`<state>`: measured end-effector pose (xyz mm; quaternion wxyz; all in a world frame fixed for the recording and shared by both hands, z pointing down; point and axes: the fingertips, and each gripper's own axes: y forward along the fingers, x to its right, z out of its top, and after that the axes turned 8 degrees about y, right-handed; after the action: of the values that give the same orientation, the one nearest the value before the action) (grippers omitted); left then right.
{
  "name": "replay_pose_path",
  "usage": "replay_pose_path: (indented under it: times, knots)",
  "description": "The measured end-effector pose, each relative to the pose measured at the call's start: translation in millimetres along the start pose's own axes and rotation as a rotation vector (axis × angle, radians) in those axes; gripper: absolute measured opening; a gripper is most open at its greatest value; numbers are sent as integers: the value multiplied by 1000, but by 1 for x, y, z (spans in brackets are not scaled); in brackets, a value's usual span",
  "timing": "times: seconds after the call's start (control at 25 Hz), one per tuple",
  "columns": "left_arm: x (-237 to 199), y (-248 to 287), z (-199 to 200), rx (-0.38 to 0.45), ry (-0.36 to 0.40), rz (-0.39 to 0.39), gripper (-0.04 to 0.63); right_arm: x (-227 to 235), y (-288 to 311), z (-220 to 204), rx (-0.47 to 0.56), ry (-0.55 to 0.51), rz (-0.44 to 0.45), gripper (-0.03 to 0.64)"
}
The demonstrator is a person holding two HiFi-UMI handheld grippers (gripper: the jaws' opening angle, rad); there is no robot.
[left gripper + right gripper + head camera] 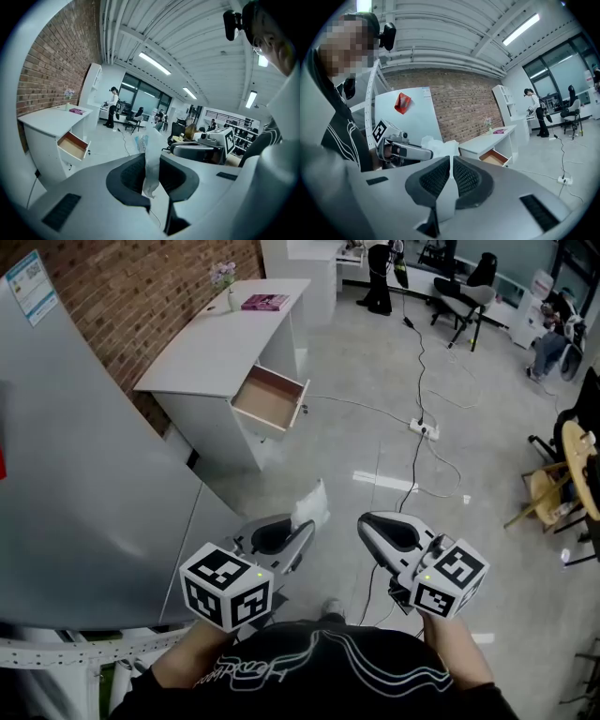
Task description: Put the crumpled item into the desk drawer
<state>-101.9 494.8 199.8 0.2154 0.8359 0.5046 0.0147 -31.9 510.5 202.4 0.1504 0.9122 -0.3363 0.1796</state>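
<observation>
A crumpled white item (312,505) sticks up from my left gripper (302,527), which is shut on its lower part. In the left gripper view the crumpled item (152,140) stands pinched between the dark pads of the left gripper (151,165). The white desk (217,345) stands ahead to the left by the brick wall, its drawer (270,399) pulled open and showing a bare wooden bottom. The drawer (74,146) is still well ahead of the item. My right gripper (367,524) hovers beside the left one; its jaws (451,161) are shut with nothing between them.
A pink book (265,303) and a small flower vase (225,277) sit on the desk top. A large grey curved panel (84,474) fills the left. A power strip (424,428) with cables lies on the floor; chairs (553,486) stand at the right.
</observation>
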Motion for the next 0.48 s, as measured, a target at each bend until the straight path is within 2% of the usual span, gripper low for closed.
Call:
replay_pose_path:
  times: [0.48]
  knots:
    - [24,72,28,-4,39,0,64,70,-41,23,40,8,-20,55]
